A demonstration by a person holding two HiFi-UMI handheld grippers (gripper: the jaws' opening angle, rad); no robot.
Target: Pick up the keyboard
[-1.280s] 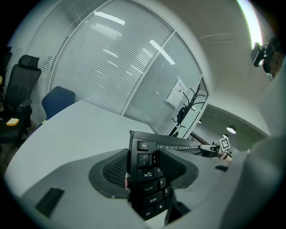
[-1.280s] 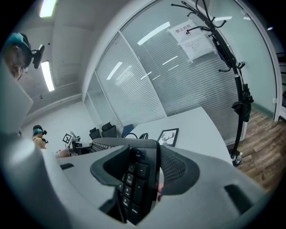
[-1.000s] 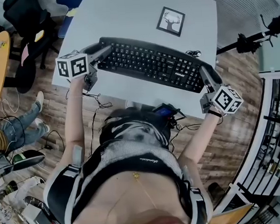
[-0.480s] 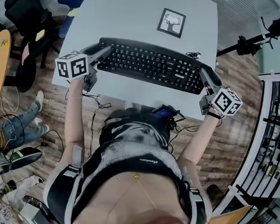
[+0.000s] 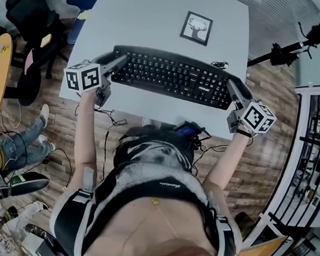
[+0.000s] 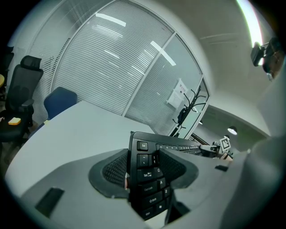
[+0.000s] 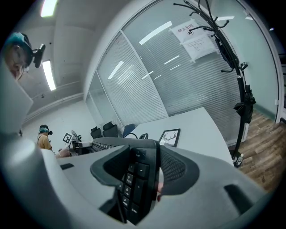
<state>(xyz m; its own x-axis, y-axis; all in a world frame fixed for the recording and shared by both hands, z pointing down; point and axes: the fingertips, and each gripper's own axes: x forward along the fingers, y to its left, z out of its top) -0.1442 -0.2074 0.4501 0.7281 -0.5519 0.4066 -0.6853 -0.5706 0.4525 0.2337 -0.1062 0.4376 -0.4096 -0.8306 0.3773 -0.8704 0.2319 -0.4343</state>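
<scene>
A black keyboard lies slantwise over the near part of the white table. My left gripper is shut on its left end and my right gripper is shut on its right end. In the left gripper view the Esc end of the keyboard sits between the two mesh pads of the left gripper. The right gripper view shows the keypad end of the keyboard pinched the same way in the right gripper. Whether the keyboard is off the table I cannot tell.
A framed deer picture lies on the table behind the keyboard. A thin cable sits by the keyboard's far right corner. Office chairs stand to the left of the table and a black stand to the right, over wooden floor.
</scene>
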